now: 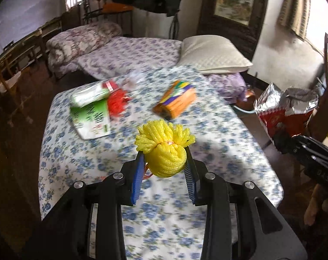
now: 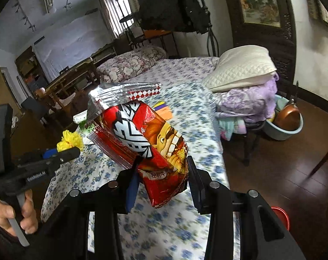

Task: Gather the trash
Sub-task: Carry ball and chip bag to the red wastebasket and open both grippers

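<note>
We see the bed (image 1: pixel 138 49) filling the upper middle of the left wrist view, with a white pillow (image 1: pixel 213 52) at its right end. In front of it, across the centre of both views, stands the table (image 1: pixel 81 164) under a blue-flowered cloth.

On the table, left of centre in the left wrist view, lies a green and white packet (image 1: pixel 92 117) with a red net (image 1: pixel 117 104) touching its right edge. An orange box (image 1: pixel 176 99) lies well apart from them, just right of centre.

Our right gripper (image 2: pixel 162 169) sits low in the middle of its own view, its jaws closed most of the way onto the lower part of a red snack bag (image 2: pixel 146 134). The bag is off the table, and its torn silver top leans toward the upper left. In the left wrist view the same bag shows at the right edge (image 1: pixel 287 112).

Our left gripper (image 1: pixel 165 158) is low in the middle of its view, narrowed onto a yellow foam net (image 1: pixel 166 151), which it holds above the cloth. The net's frilled end fans out past the fingertips. In the right wrist view this net peeks out at the left edge (image 2: pixel 69 140).
</note>
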Motion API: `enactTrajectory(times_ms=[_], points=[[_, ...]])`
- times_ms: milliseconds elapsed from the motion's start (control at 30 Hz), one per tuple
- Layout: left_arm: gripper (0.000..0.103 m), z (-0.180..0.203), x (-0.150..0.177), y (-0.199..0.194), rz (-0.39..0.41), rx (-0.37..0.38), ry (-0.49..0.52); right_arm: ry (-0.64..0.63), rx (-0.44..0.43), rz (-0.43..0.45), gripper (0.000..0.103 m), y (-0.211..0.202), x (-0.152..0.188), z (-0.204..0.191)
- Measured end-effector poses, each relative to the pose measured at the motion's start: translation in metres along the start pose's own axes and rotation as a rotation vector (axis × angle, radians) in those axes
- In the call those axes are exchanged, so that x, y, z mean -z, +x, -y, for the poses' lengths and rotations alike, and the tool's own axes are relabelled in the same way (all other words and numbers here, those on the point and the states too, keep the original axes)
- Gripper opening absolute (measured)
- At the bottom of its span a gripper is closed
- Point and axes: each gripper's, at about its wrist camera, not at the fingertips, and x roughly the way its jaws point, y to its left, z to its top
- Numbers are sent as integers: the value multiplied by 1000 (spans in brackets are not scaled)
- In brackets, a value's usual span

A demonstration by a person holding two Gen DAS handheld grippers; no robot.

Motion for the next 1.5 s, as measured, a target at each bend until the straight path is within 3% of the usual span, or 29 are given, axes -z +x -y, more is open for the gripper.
enactTrajectory(times_ms=[233,467,600,800,1167,1500], points=[[35,75,-11,0,-21,65,137,67,67,0,41,-29,22,60],[35,188,-8,19,-66,139,403,165,153,-24,41,-51,62,138],[35,235,-8,32,-82,188,476,259,199,-50,41,-55,93,189],[35,305,8,73,-190,258,570,333,243,-96,41,-44,130,237],[35,381,56,155,-452,342,645,504,272,-197,41,-3,199,315],[35,422,89,219,-595,333,699,617,311,-280,41,30,254,359]])
